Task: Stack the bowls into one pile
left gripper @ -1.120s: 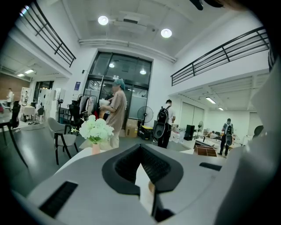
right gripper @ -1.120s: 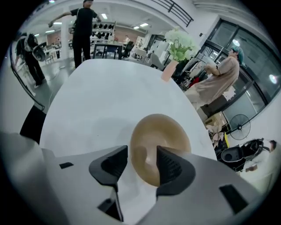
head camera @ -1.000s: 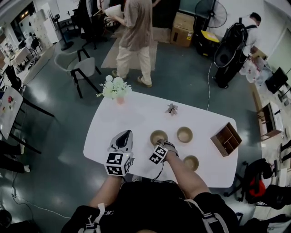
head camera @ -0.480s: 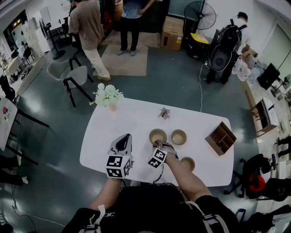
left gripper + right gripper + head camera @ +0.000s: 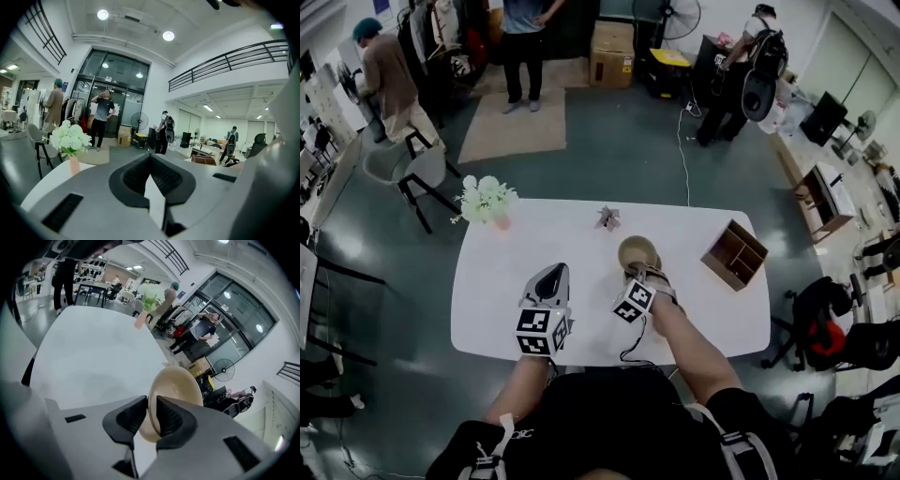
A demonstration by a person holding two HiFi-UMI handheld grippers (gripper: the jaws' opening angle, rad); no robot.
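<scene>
- Left gripper: jaws together, nothing between them, near level over the table's near edge.
- Right gripper: tilted down, jaws just closing, pinched on bowl rim.

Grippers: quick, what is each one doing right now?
Left gripper: closed, empty.
Right gripper: jaws have just been closing, now gripping the bowl by its rim.
</scene>
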